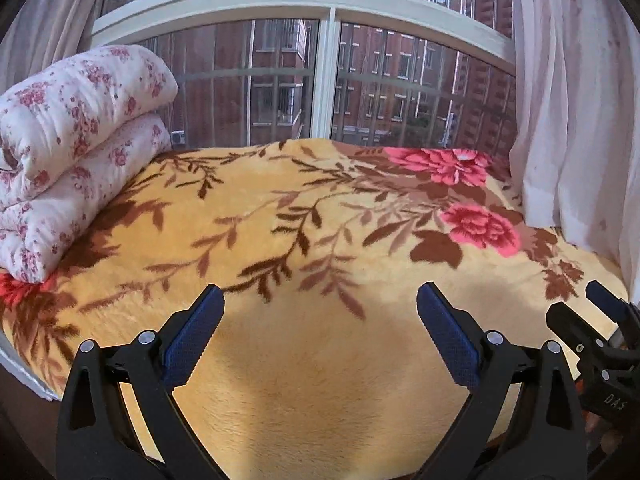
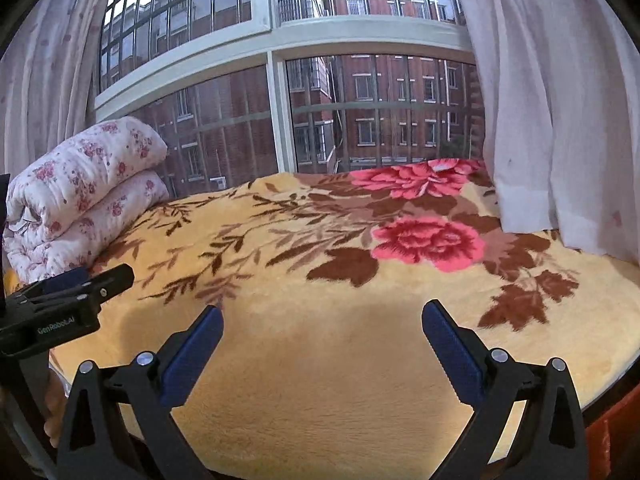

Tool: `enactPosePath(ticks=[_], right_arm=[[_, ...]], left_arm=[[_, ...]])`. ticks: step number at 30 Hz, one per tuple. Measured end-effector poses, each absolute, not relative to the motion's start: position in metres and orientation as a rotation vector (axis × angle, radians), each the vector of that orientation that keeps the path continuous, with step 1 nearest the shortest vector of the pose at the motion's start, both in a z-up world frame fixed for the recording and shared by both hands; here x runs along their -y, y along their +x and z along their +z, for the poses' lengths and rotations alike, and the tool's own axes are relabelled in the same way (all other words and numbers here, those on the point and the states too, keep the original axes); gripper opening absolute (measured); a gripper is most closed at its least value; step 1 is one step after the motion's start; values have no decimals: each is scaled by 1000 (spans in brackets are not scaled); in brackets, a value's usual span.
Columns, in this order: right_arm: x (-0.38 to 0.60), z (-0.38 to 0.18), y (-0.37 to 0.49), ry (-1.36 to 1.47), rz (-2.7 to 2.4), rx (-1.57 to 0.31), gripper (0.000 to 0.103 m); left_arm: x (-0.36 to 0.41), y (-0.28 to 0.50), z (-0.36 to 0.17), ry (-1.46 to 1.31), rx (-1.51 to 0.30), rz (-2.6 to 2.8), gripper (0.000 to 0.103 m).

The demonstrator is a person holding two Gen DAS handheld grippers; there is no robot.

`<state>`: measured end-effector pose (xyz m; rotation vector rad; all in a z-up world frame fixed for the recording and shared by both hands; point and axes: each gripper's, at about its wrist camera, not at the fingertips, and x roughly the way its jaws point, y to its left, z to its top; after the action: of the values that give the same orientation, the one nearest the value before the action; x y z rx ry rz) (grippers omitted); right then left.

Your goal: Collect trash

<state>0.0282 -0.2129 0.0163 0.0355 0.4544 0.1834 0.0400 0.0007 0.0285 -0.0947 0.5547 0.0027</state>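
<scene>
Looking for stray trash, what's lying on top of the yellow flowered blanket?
Only the folded floral quilt rests on the blanket, at its left; no trash shows. Anything beneath either stays hidden.

Left hand-held gripper (image 1: 320, 304), right hand-held gripper (image 2: 322, 320): black frames, blue textured pads, silver rivets.

The folded quilt (image 1: 76, 152) runs off the left edge of the left wrist view. The blanket's (image 2: 320, 360) near edge hides behind both grippers' black frames. A hand (image 2: 54, 412) (only fingers show) is mostly covered by the left gripper (image 2: 72, 284), itself cut off.
</scene>
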Motion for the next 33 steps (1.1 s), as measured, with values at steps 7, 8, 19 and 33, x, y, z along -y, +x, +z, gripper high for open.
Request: enactPosePath(ticks=[7, 8, 19, 33], right_arm=[[211, 7, 33, 45, 186, -491, 98], [211, 7, 33, 46, 186, -494, 98], [210, 5, 33, 47, 186, -508, 98], [214, 7, 32, 59, 183, -504, 98]], left_arm=[[0, 45, 19, -96, -579, 1, 94], [0, 45, 18, -97, -580, 2, 94], [0, 47, 16, -103, -592, 3, 94], [7, 41, 15, -98, -583, -3, 95]])
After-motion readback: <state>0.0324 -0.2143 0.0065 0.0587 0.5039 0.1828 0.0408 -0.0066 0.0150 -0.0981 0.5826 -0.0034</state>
